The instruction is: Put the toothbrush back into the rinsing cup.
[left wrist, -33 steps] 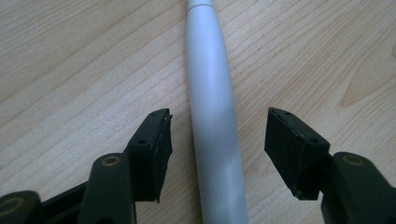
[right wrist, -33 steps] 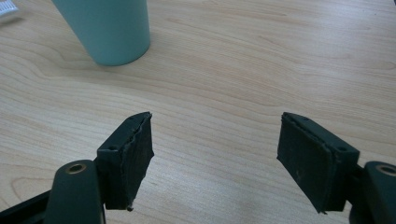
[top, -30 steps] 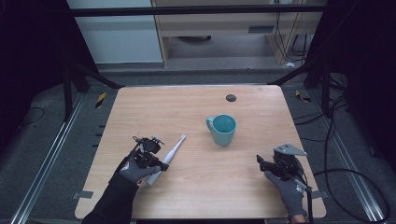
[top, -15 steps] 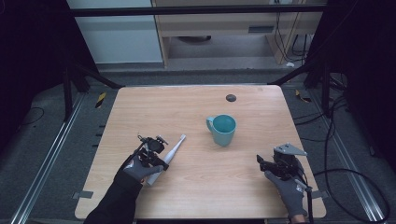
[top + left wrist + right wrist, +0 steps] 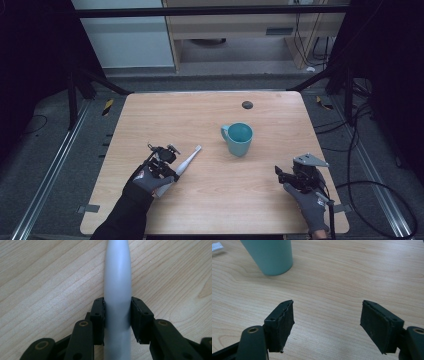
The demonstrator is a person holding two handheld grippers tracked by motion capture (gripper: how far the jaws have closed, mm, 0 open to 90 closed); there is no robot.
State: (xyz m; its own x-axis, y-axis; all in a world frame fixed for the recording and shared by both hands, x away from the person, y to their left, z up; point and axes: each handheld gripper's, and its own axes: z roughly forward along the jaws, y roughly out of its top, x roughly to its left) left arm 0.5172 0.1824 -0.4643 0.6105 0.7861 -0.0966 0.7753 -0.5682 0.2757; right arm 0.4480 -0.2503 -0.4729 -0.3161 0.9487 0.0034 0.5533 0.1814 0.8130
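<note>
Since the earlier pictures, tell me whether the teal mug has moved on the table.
No. The teal mug stands in the same spot below the dark round mark near the table's far edge, handle toward the toothbrush.

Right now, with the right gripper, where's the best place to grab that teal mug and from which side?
Grip the teal mug across its plain body, coming level from the right gripper's side. It stands upright with its handle pointing away to the left, so that near wall is bare, and the open jaws look wide enough, though that is a judgement.
</note>
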